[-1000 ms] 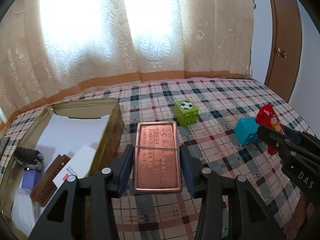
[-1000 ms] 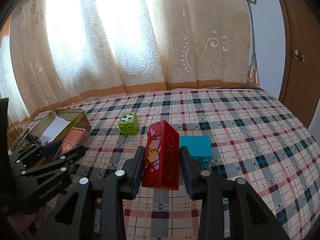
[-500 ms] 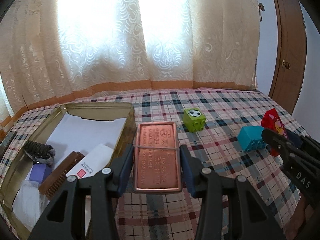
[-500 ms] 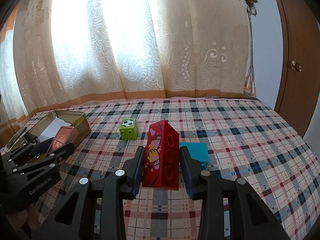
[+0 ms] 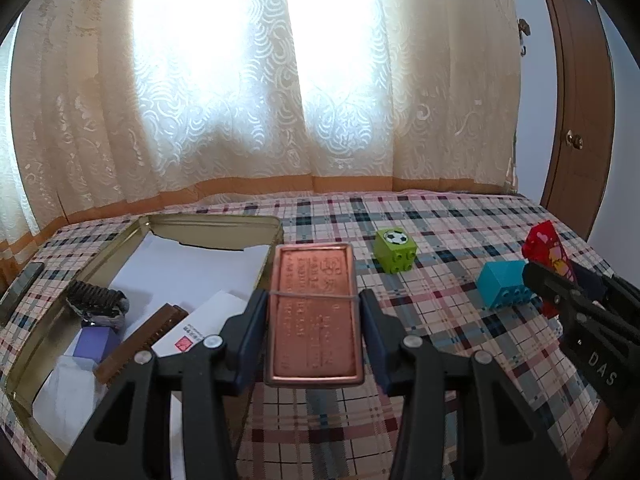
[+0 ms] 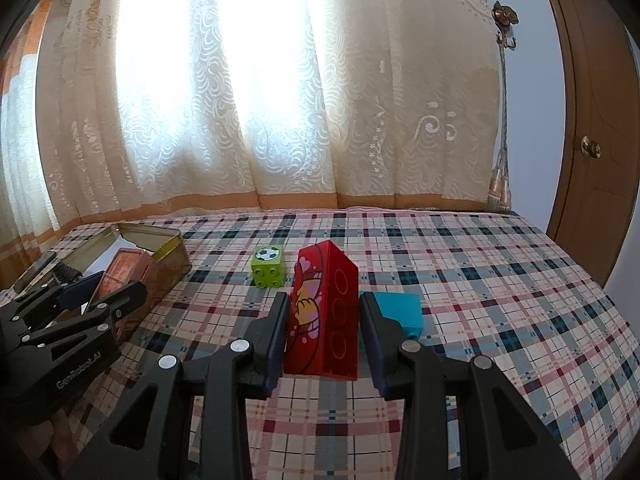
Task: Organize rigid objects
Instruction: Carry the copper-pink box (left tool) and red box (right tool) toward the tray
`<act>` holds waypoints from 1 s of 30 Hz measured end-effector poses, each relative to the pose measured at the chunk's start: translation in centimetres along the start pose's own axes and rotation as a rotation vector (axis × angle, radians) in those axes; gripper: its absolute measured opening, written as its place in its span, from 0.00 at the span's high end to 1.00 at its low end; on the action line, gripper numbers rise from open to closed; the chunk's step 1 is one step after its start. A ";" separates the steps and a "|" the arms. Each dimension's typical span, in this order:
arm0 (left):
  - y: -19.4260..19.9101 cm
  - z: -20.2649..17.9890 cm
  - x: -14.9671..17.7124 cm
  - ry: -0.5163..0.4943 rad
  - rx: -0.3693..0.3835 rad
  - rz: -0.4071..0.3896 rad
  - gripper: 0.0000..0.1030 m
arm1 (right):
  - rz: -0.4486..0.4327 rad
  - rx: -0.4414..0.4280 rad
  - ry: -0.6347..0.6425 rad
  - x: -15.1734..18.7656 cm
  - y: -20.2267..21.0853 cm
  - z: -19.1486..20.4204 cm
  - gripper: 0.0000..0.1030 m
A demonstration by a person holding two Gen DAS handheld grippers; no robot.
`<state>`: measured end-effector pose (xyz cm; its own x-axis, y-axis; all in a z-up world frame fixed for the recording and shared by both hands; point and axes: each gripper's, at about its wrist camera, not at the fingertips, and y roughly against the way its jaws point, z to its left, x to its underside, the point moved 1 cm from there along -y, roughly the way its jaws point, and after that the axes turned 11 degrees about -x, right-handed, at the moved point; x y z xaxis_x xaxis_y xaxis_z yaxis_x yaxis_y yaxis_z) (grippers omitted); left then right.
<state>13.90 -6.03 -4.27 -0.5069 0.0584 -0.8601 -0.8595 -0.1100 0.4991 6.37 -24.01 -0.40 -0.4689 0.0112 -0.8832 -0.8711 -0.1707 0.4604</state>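
Note:
My left gripper point(image 5: 314, 312) is shut on a flat copper-coloured tin point(image 5: 313, 314) with a rubber band round it, held above the plaid cloth by the right wall of the open gold tin box point(image 5: 224, 222). My right gripper point(image 6: 323, 316) is shut on a red toy brick point(image 6: 324, 312) with a cartoon print, held upright. A green football brick point(image 5: 395, 249) and a teal brick point(image 5: 503, 284) sit on the cloth between the grippers; both also show in the right wrist view, the green brick point(image 6: 269, 266) and the teal brick point(image 6: 402, 314).
The box holds white paper point(image 5: 188, 264), a brown comb point(image 5: 140, 344), a dark brush point(image 5: 96, 300) and a purple item point(image 5: 94, 342). A phone point(image 5: 22, 290) lies left of the box. Curtains hang behind; a wooden door point(image 5: 576, 92) stands at right.
Both grippers have lifted and drawn back with their objects still held; the tin box shows more fully at left. The green and teal bricks have not moved.

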 end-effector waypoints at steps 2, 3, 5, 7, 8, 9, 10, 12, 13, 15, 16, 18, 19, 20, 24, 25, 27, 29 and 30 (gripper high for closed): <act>0.2 0.1 0.1 -0.001 -0.004 -0.006 0.56 | -0.005 -0.003 0.005 0.0 0.2 0.3 0.63; 0.3 0.2 0.1 0.000 -0.005 -0.006 0.56 | -0.009 -0.003 0.008 0.1 0.2 0.4 0.63; 0.6 0.4 0.3 0.004 -0.005 -0.005 0.56 | -0.013 -0.007 0.014 0.1 0.3 0.7 0.63; 0.8 0.7 0.3 0.015 -0.009 -0.014 0.56 | -0.016 -0.010 0.015 0.1 0.5 0.9 0.63; 0.8 0.8 0.3 0.014 -0.012 -0.015 0.56 | -0.018 -0.013 0.016 0.1 0.5 1.0 0.63; 0.9 0.8 0.3 0.014 -0.013 -0.017 0.56 | -0.019 -0.015 0.017 0.1 0.5 1.1 0.63; 1.0 0.8 0.4 0.013 -0.014 -0.019 0.56 | -0.020 -0.017 0.018 0.2 0.5 1.2 0.63; 1.1 0.7 0.4 0.011 -0.015 -0.022 0.56 | -0.025 -0.021 0.017 0.2 0.6 1.3 0.63; 1.1 0.7 0.4 0.012 -0.015 -0.023 0.56 | -0.028 -0.022 0.017 0.2 0.7 1.4 0.63; 1.2 0.9 0.5 0.016 -0.017 -0.024 0.56 | -0.038 -0.026 0.021 0.2 0.9 1.7 0.63; 1.3 1.0 0.5 0.020 -0.019 -0.025 0.56 | -0.043 -0.028 0.023 0.3 1.0 1.8 0.63; 1.4 1.3 0.6 0.032 -0.023 -0.026 0.56 | -0.053 -0.032 0.025 0.3 1.2 2.0 0.63; 1.5 1.6 0.7 0.041 -0.027 -0.026 0.56 | -0.054 -0.034 0.027 0.3 1.3 2.1 0.63; 1.6 1.8 0.7 0.048 -0.029 -0.027 0.56 | -0.054 -0.034 0.029 0.3 1.2 2.2 0.63; 2.3 2.9 1.1 0.082 -0.037 -0.052 0.56 | -0.060 -0.037 0.028 0.3 1.3 2.3 0.63; 2.5 3.1 1.1 0.087 -0.040 -0.059 0.56 | -0.060 -0.038 0.028 0.3 1.3 2.4 0.63; 2.8 3.4 1.3 0.093 -0.044 -0.071 0.56 | -0.061 -0.039 0.030 0.3 1.3 2.5 0.63; 3.2 3.5 1.3 0.093 -0.049 -0.082 0.56 | -0.065 -0.039 0.032 0.3 1.3 2.6 0.63; 3.3 3.5 1.4 0.091 -0.052 -0.087 0.56 | -0.066 -0.040 0.033 0.4 1.4 2.7 0.63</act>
<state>10.16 -2.85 -3.44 -0.4205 -0.0202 -0.9071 -0.8942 -0.1599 0.4181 4.62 -21.58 0.14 -0.4050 -0.0087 -0.9143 -0.8932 -0.2096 0.3977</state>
